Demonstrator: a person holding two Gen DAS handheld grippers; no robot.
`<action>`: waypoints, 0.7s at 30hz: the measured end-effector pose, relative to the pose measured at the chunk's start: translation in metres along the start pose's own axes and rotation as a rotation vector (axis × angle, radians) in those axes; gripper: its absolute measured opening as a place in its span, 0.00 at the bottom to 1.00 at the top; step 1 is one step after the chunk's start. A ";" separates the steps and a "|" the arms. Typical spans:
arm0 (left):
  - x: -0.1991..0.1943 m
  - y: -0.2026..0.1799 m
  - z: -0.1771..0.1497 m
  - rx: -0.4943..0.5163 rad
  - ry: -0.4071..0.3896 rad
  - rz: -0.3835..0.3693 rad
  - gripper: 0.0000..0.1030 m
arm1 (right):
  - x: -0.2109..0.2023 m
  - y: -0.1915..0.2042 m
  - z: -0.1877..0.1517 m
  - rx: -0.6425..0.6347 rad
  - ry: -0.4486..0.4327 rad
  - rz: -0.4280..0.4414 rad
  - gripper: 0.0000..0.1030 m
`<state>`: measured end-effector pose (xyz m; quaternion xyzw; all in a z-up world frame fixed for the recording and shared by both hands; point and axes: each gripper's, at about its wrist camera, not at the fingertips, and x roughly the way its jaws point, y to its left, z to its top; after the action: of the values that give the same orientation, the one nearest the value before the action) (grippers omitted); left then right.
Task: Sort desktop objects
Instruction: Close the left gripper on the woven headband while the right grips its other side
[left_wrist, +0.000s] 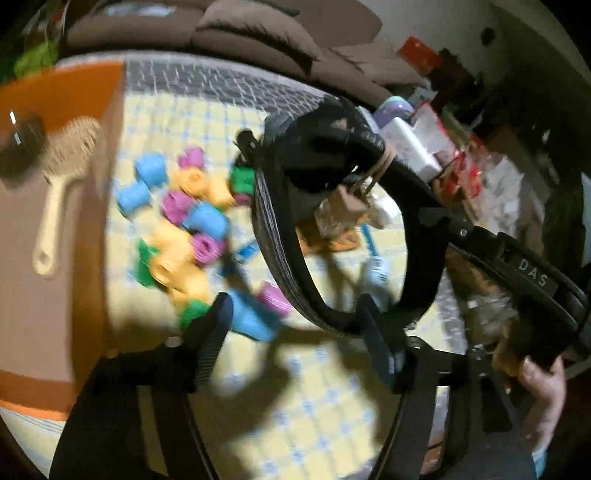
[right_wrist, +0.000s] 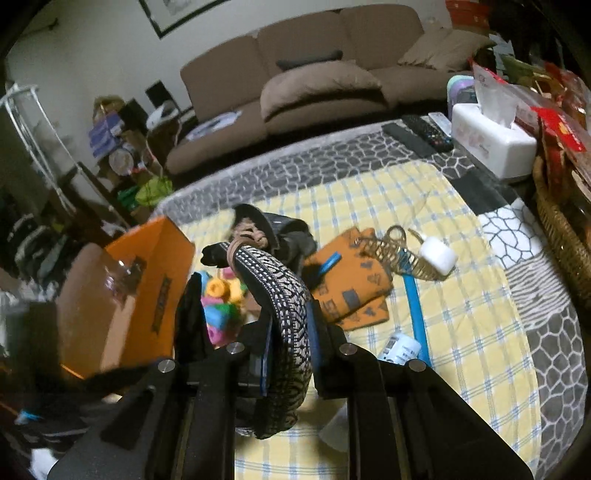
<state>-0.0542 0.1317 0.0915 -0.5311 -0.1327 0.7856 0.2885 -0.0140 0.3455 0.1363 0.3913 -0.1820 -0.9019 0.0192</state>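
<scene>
My right gripper (right_wrist: 291, 325) is shut on a black-and-white patterned headband (right_wrist: 284, 302), held above the yellow checked cloth (right_wrist: 461, 302). The headband (left_wrist: 280, 236) also shows in the left wrist view, with the right gripper's body (left_wrist: 517, 266) behind it. My left gripper (left_wrist: 295, 314) is open and empty, just below the headband's loop. A pile of coloured hair rollers (left_wrist: 184, 221) lies on the cloth; it also shows in the right wrist view (right_wrist: 221, 306). An orange box (left_wrist: 62, 110) on the left holds a cream hairbrush (left_wrist: 70, 162).
An orange patterned pouch (right_wrist: 354, 288), a blue stick (right_wrist: 415, 299), a gold spiral clip (right_wrist: 391, 247) and a white case (right_wrist: 437, 254) lie on the cloth. A tissue box (right_wrist: 491, 136), remotes (right_wrist: 421, 133) and a wicker basket (right_wrist: 561, 229) stand at the right. A brown sofa (right_wrist: 314, 74) is behind.
</scene>
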 end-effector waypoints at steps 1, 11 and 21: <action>0.004 0.004 -0.001 -0.036 0.012 -0.040 0.67 | -0.001 -0.002 0.000 0.009 -0.004 0.009 0.16; 0.013 0.027 0.007 -0.160 -0.010 -0.170 0.29 | -0.004 -0.002 -0.001 0.108 0.016 0.210 0.16; -0.026 0.019 0.020 -0.037 -0.131 -0.120 0.18 | 0.025 -0.004 -0.010 0.124 0.152 0.232 0.15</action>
<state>-0.0717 0.1034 0.1098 -0.4748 -0.1973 0.7975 0.3157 -0.0233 0.3413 0.1115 0.4350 -0.2792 -0.8486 0.1131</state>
